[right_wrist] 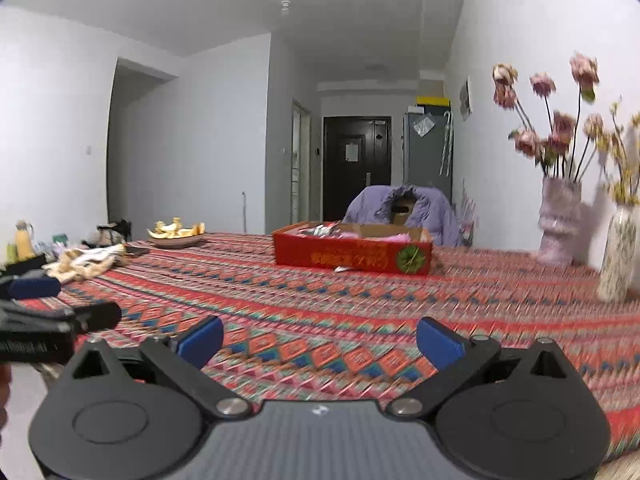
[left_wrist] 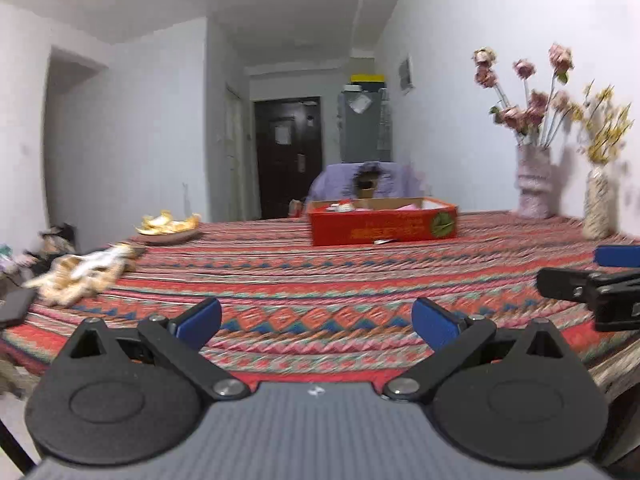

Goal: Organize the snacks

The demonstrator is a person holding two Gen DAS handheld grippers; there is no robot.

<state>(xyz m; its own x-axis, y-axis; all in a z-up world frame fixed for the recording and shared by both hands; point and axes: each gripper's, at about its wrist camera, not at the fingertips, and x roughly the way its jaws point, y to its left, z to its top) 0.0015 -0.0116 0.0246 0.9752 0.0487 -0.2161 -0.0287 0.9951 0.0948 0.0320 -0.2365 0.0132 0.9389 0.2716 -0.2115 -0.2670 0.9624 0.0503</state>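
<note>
Two handheld grippers hover low over the near edge of a desk covered in a red patterned cloth. The left gripper has its blue-padded fingers spread wide with nothing between them; the right gripper is likewise spread and empty. Each shows at the edge of the other's view. Across the desk, well apart from both, stands an open red cardboard box with snack packets lying inside it; they are too small to tell apart. A small wrapper lies on the cloth just at the box's front. To the left sit a plate of peels and a crumpled patterned cloth. Two vases of dried flowers stand against the right wall.
</note>
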